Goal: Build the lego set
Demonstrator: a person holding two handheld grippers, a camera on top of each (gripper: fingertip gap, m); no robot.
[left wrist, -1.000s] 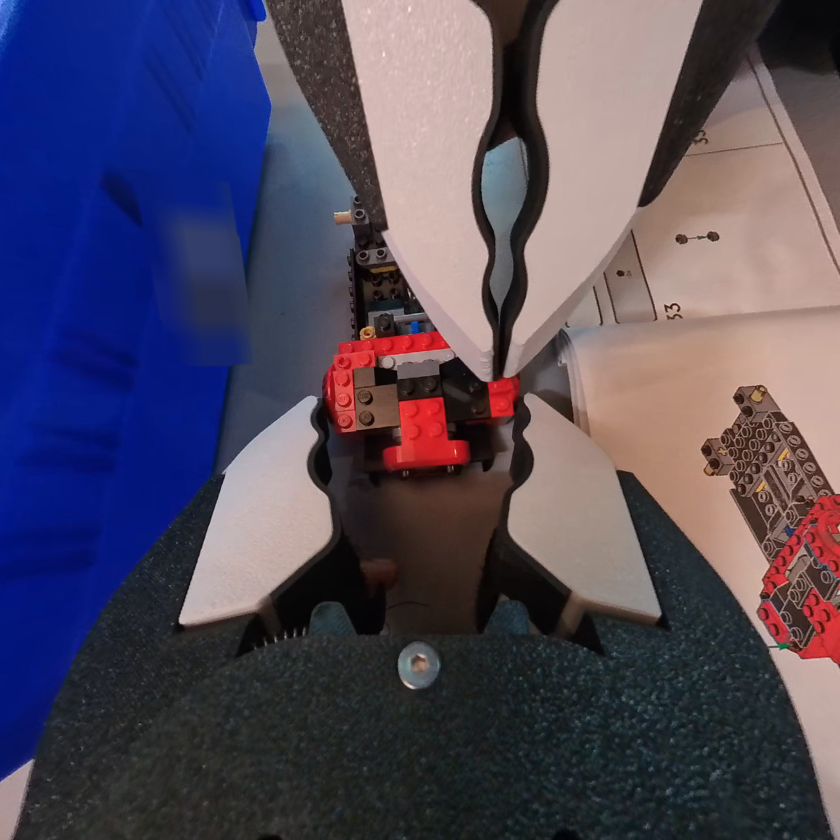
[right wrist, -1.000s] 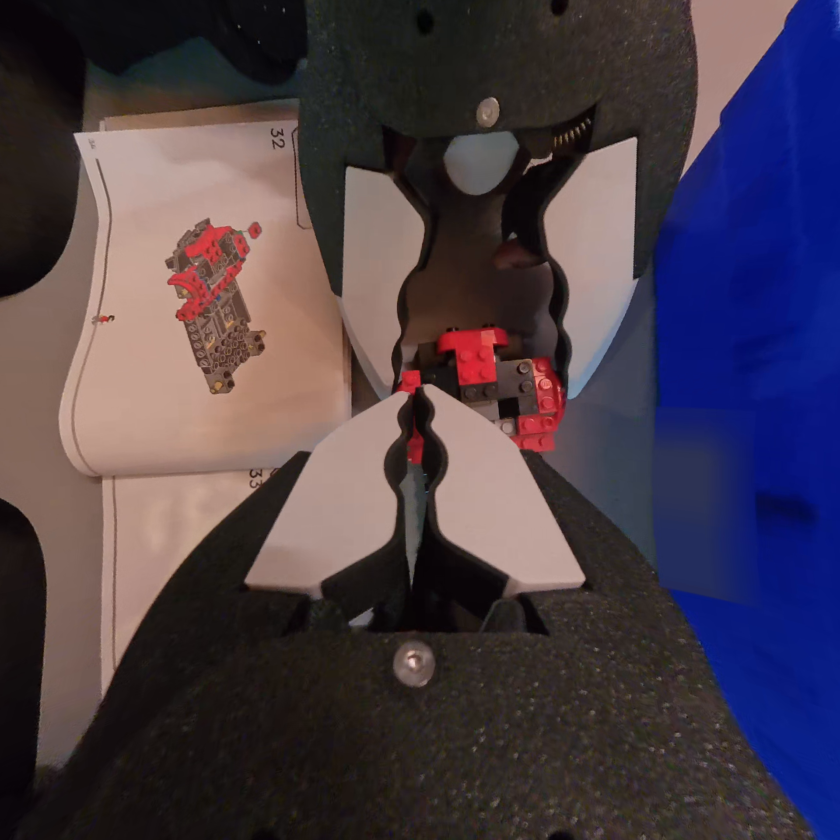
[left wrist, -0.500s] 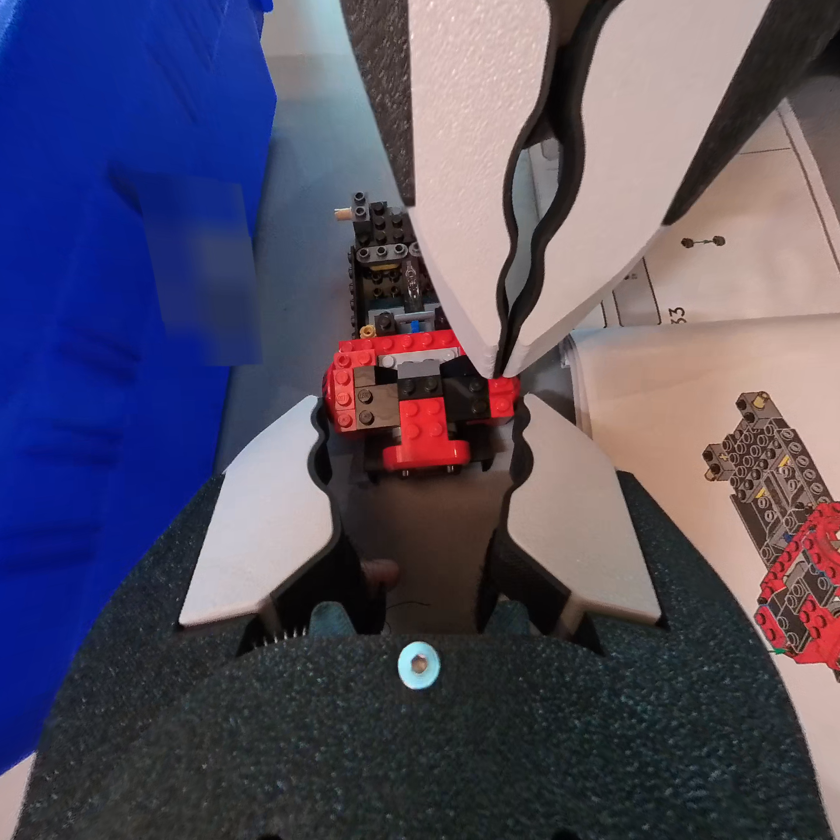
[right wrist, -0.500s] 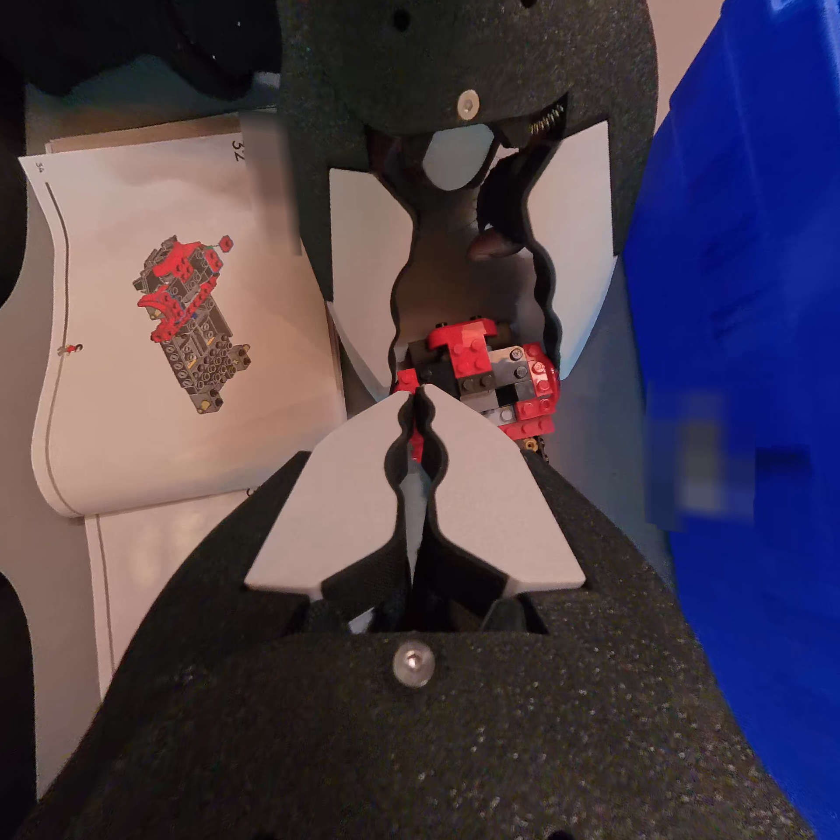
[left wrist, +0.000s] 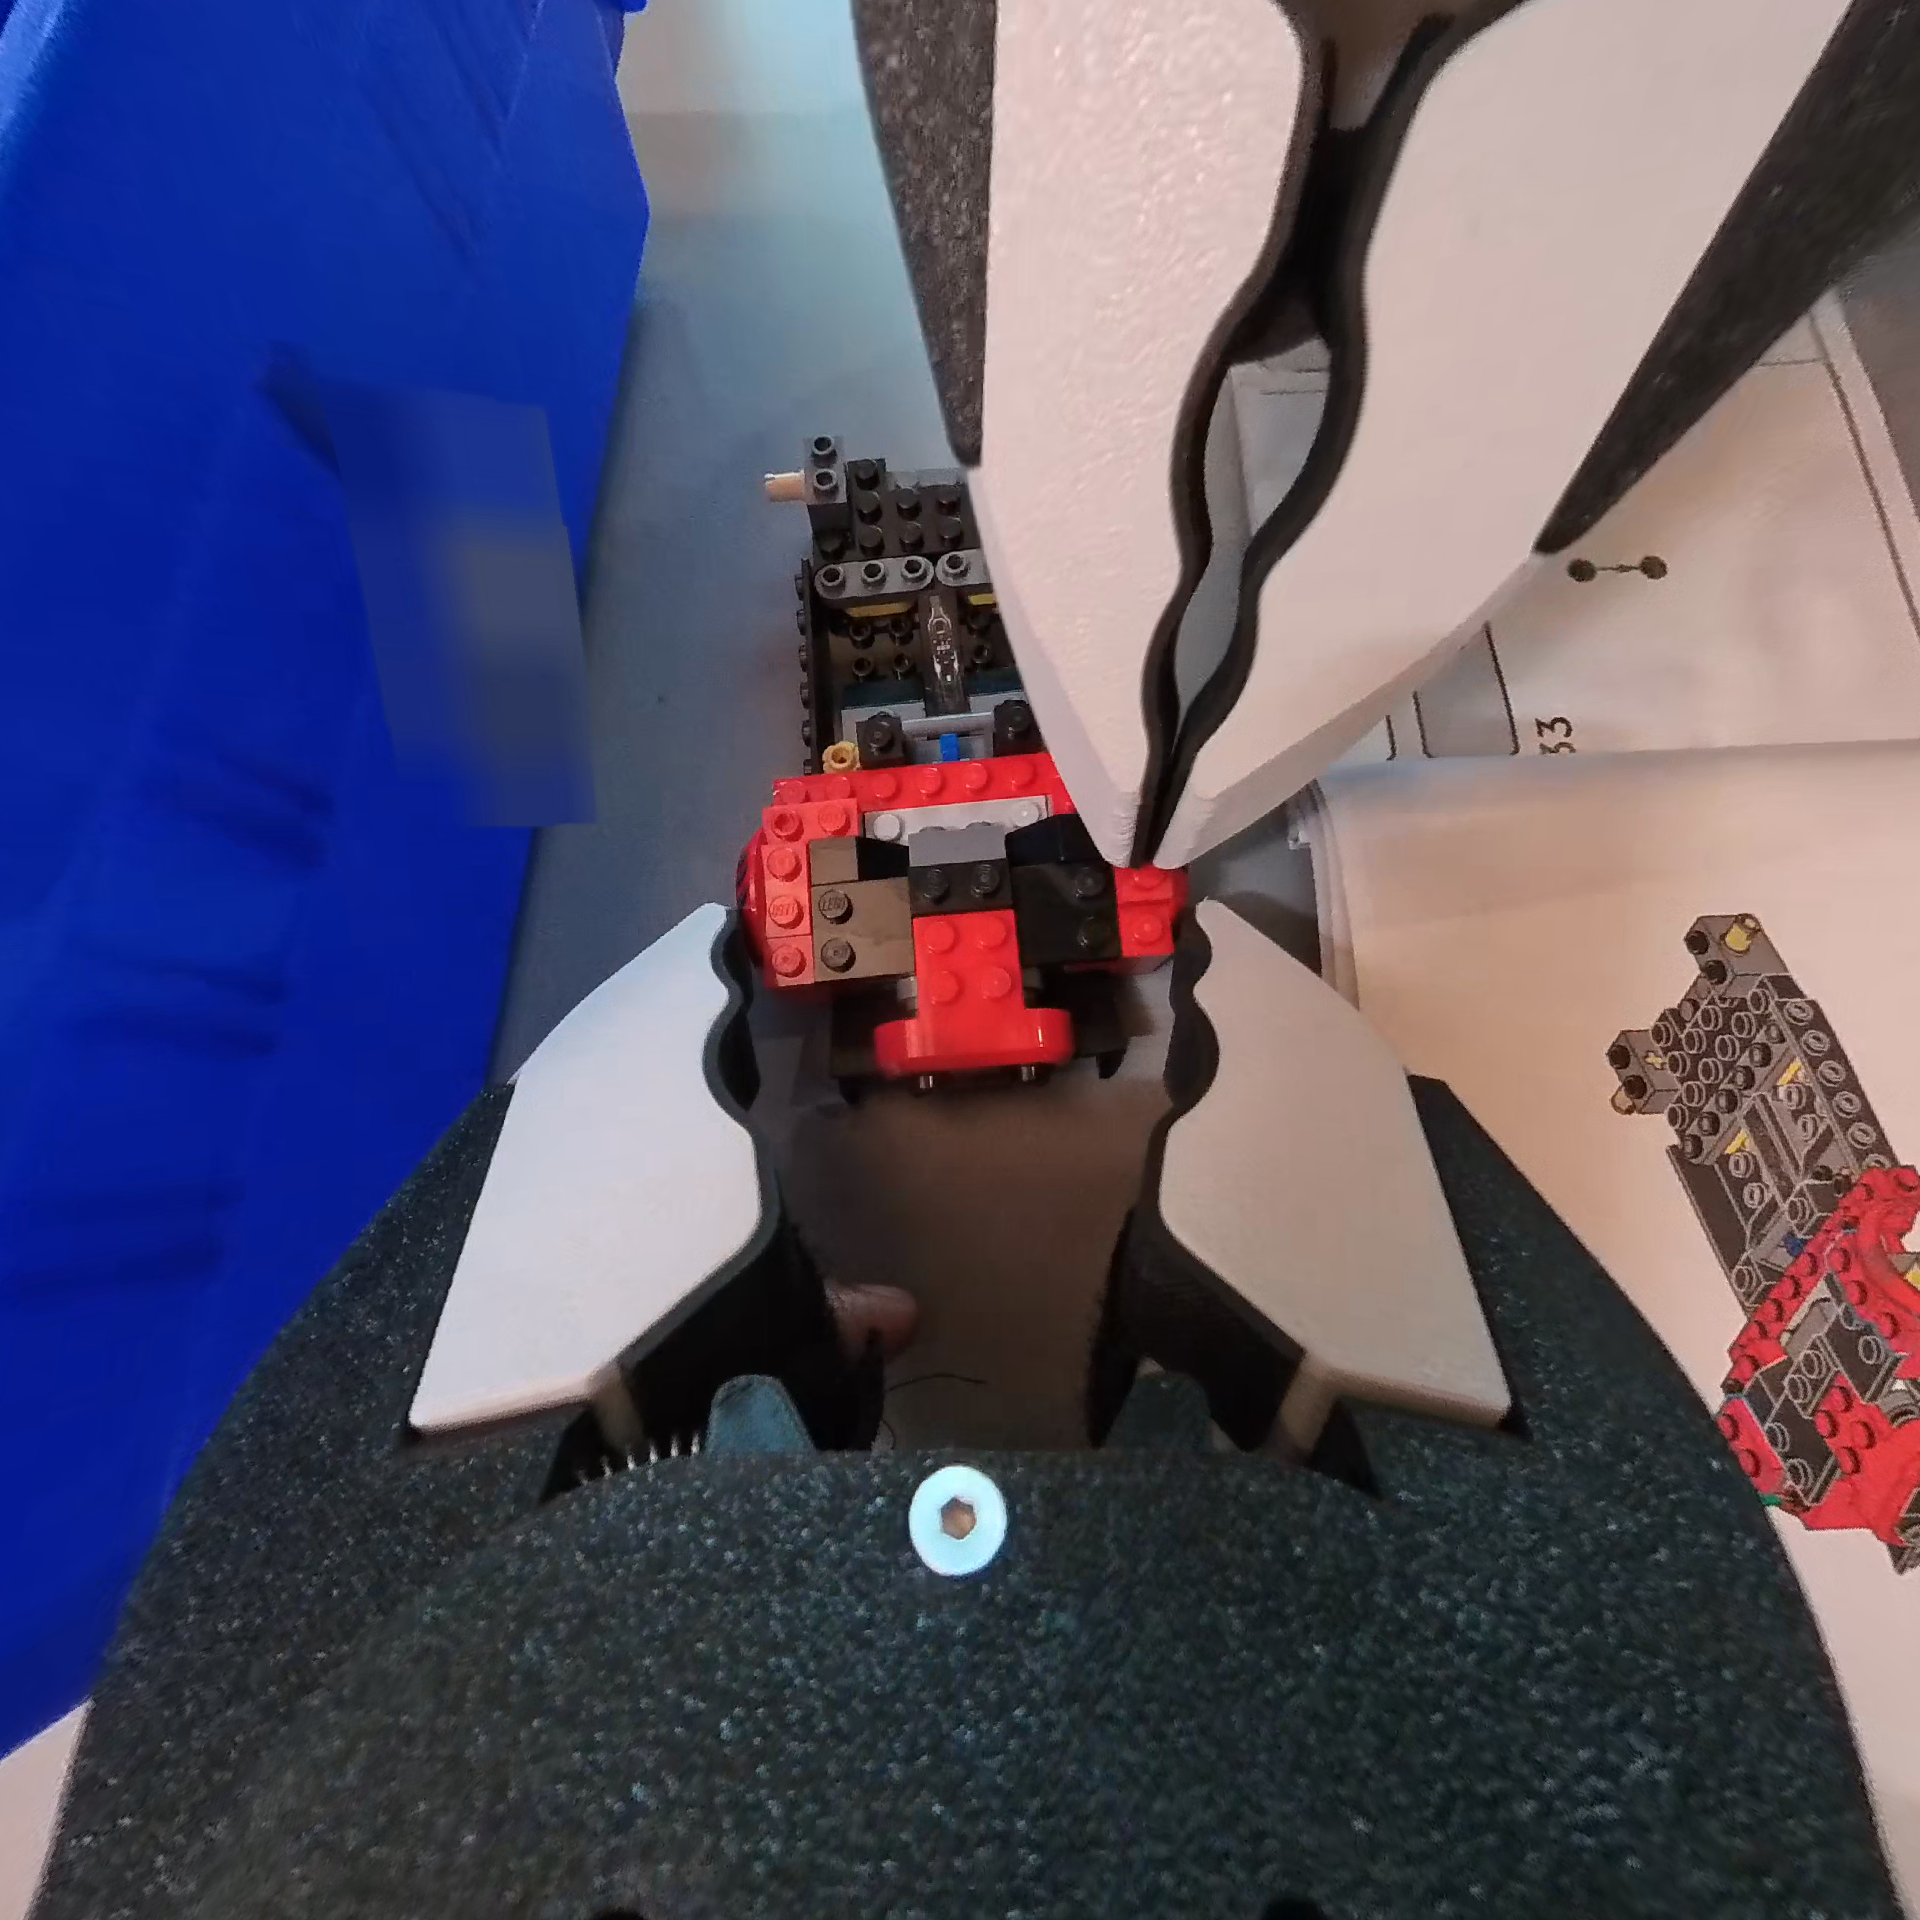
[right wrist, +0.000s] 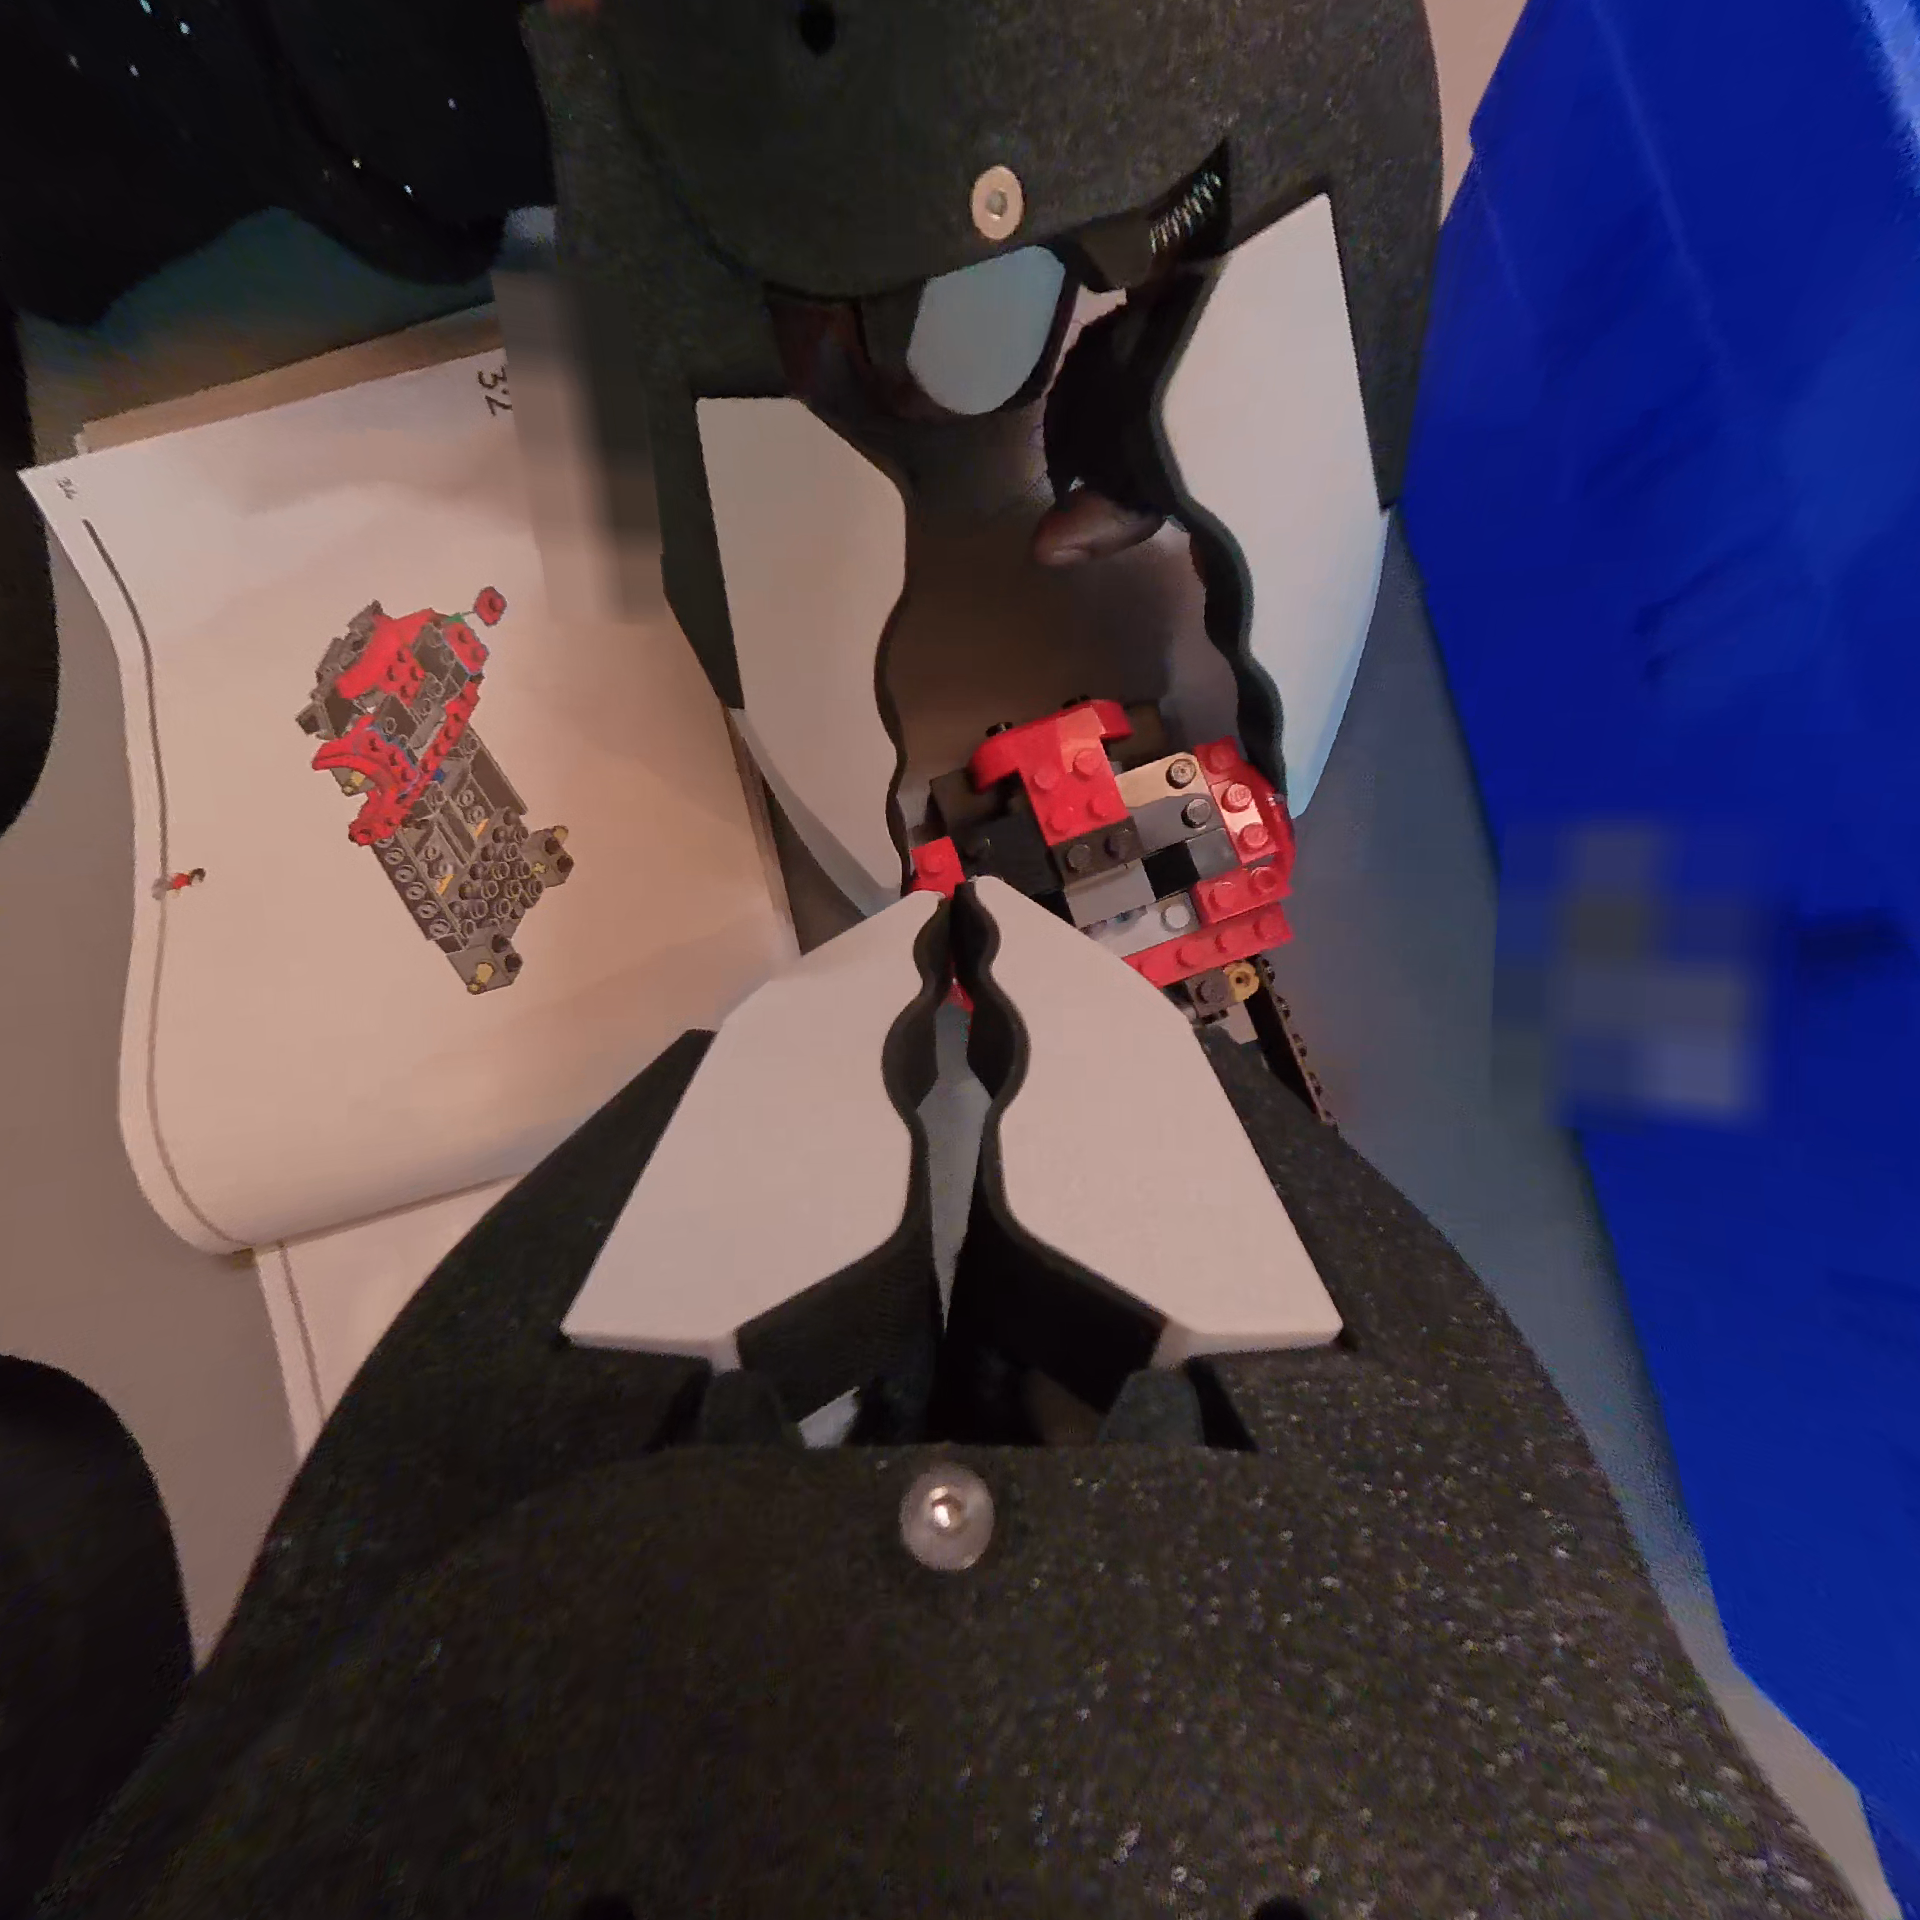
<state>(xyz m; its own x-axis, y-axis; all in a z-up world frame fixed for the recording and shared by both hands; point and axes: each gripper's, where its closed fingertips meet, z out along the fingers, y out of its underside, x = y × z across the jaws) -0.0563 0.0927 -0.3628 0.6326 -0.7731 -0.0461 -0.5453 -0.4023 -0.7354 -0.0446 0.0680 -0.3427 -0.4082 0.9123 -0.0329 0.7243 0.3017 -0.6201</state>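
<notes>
Pinching a small red brick [right wrist: 933, 864] onto the lego car [left wrist: 961, 914], the right gripper [right wrist: 954, 906] risks slipping sideways — the left gripper [left wrist: 961, 935] straddles the car wide, so the car could shift.

The left hand-held gripper [left wrist: 961, 935] stands spread around the red front of the lego model [left wrist: 961, 904]. The right hand-held gripper [left wrist: 1143, 852] comes from above, tips pressed together on a red brick at the model's right edge. An instruction booklet [left wrist: 1558, 935] lies to the right, blue fabric [left wrist: 260, 727] to the left.
</notes>
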